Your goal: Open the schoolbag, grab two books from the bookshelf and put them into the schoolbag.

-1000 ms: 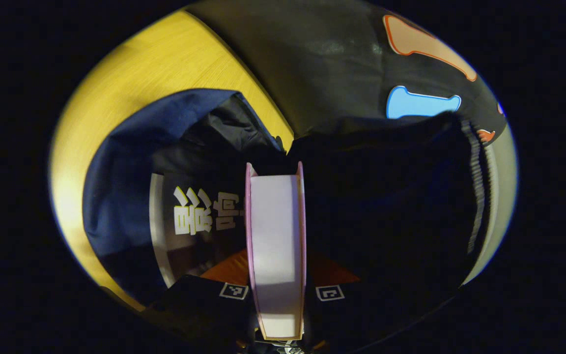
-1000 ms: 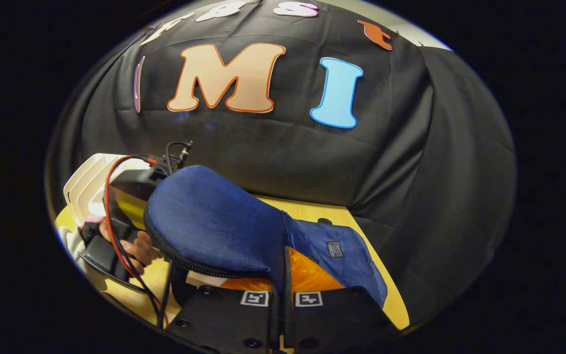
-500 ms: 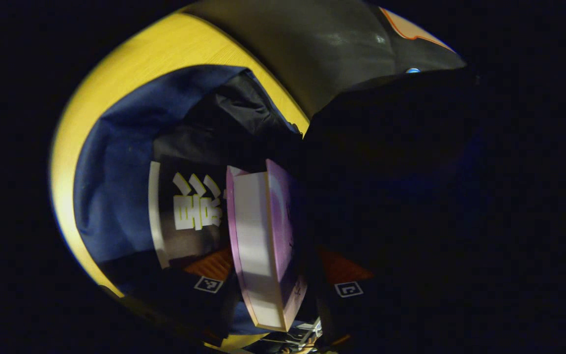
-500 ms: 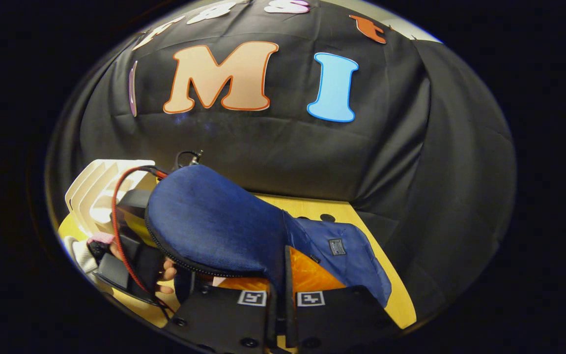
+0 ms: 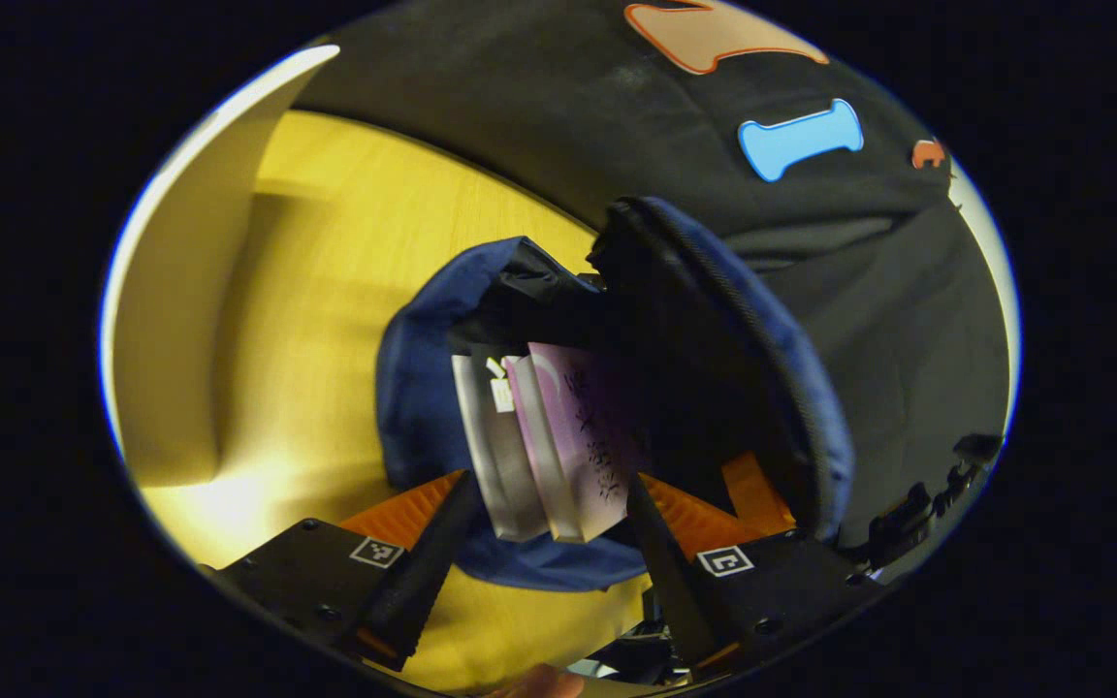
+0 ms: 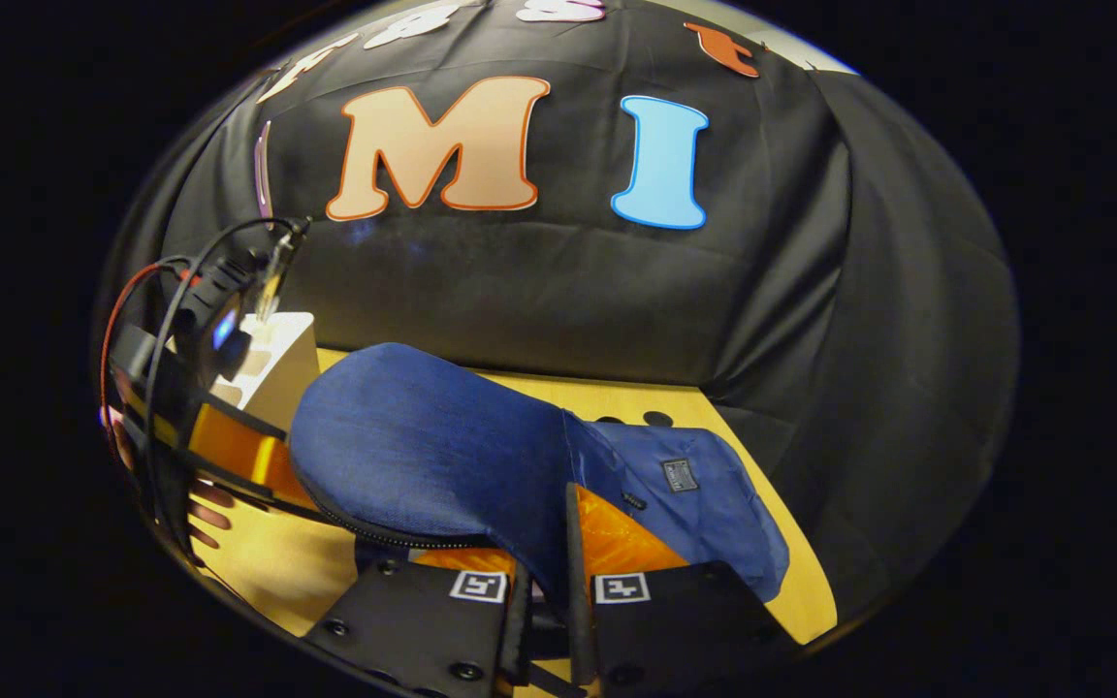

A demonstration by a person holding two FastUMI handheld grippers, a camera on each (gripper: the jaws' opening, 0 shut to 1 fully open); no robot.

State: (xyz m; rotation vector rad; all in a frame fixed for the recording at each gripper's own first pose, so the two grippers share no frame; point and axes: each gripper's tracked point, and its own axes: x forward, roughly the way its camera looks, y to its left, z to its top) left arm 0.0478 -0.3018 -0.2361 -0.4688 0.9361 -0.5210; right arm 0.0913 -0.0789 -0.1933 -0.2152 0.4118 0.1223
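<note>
my left gripper (image 5: 539,543) has two black tapered fingers (image 5: 418,572) on flat black plates studded with small dark screws, each plate carrying a white square marker with a black pattern, and ribbed orange panels behind them. my right gripper (image 6: 544,606) has the same black plates, round screws, paired white markers and orange backing. seen from the right gripper view, my left gripper's body is black and orange, with looping red and black cables (image 6: 146,320) and a small blue light.
</note>
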